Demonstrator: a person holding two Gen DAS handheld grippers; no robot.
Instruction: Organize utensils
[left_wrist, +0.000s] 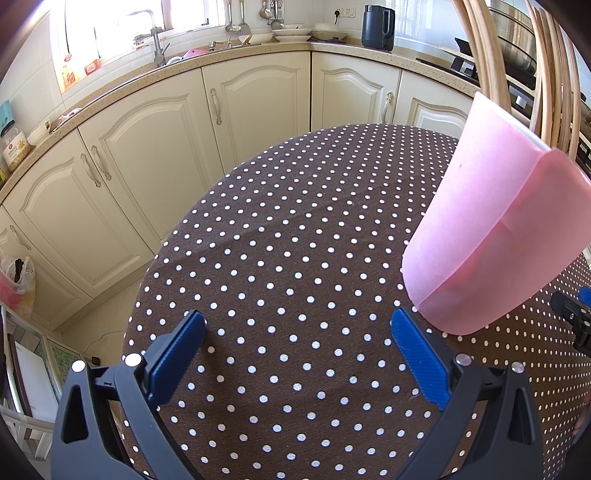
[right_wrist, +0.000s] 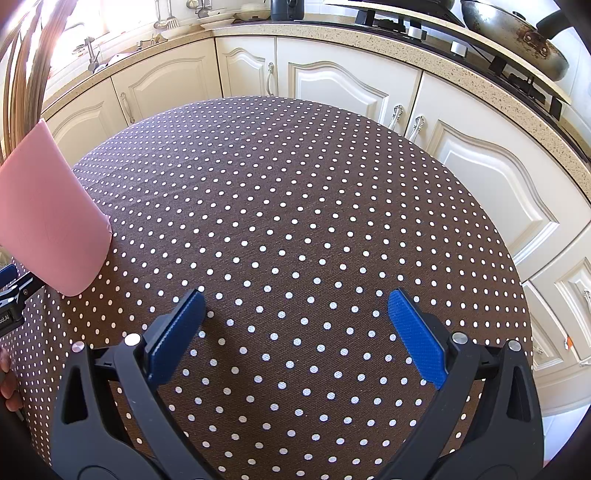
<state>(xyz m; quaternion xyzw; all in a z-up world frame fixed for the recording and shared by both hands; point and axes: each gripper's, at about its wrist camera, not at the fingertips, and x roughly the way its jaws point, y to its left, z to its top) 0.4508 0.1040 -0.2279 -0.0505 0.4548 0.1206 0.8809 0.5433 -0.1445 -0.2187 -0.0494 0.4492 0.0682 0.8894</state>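
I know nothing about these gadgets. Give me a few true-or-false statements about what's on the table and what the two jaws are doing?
1. The pink holder contains wooden chopsticks. True.
2. The left gripper clamps the holder. False: its jaws are open and empty, the holder off to its right.
3. The tablecloth is brown with white dots. True.
4. The right gripper holds a spoon. False: it is open and empty.
5. The holder stands between the two grippers. True.

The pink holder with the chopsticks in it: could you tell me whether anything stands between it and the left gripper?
Nothing visible does. The left gripper is open over bare polka-dot tablecloth, and the pink holder with its chopsticks stands just ahead on its right.
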